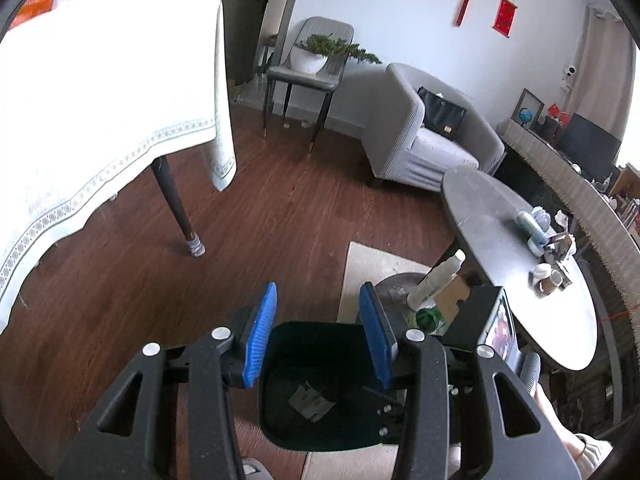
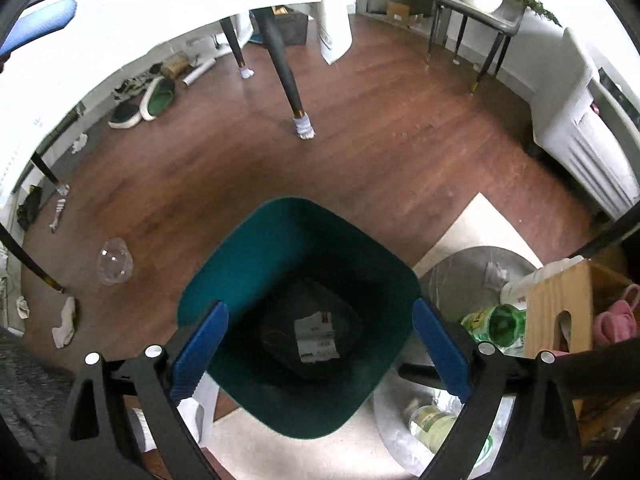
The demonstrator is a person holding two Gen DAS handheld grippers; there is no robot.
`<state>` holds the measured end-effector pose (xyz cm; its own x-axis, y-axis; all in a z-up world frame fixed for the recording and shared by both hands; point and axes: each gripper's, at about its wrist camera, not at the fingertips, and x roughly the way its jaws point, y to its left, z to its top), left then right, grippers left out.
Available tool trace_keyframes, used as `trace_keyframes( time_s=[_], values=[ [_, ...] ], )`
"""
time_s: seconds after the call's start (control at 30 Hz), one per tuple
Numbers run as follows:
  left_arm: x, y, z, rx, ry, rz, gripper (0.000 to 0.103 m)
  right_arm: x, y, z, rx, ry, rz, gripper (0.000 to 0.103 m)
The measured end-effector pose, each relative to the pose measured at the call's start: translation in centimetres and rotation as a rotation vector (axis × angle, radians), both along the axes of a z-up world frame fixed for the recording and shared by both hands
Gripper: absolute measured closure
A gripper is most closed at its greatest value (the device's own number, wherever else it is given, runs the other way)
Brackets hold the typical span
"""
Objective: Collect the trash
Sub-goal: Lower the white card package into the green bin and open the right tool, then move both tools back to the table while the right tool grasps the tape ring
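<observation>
A dark green trash bin (image 2: pixel 304 248) stands on the floor below both grippers; it also shows in the left wrist view (image 1: pixel 320 432). A white printed wrapper (image 2: pixel 316 340) lies on its bottom and appears in the left wrist view too (image 1: pixel 310 400). My right gripper (image 2: pixel 320 344) is open and empty above the bin mouth. My left gripper (image 1: pixel 320 332) is open and empty above the bin's far rim. A clear plastic cup (image 2: pixel 114 262) lies on the wood floor to the left. Crumpled white tissues (image 2: pixel 64 322) lie near the left edge.
A round grey low table (image 2: pixel 460 276) at the right holds a green bottle (image 2: pixel 496 322) and other bottles beside a wooden stool (image 2: pixel 560 308). A dining table with a white cloth (image 1: pixel 100 100), its leg (image 2: pixel 288 80), a grey armchair (image 1: pixel 432 132), an oval coffee table (image 1: pixel 520 248) and shoes (image 2: pixel 156 96) surround the floor.
</observation>
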<state>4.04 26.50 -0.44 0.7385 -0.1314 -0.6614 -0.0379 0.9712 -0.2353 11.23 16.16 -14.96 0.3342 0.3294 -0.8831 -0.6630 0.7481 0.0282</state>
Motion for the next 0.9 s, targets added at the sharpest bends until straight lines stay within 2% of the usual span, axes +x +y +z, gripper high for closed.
trace_keyframes(
  time_s=[0.43,0.63,0.9],
  values=[
    [0.2,-4.7,2.6,0.09,-0.095,-0.035,0.058,-2.0,-4.2,8.2,0.229,-0.064,0.057,0.01],
    [0.7,-6.6,3.2,0.084,-0.119,-0.043,0.056,-2.5,-7.0,11.2,0.279,-0.122,0.037,0.01],
    [1.4,-10.7,3.2,0.084,-0.123,-0.098,0.053,-2.7,-12.2,13.2,0.301,-0.194,-0.042,0.01]
  ],
)
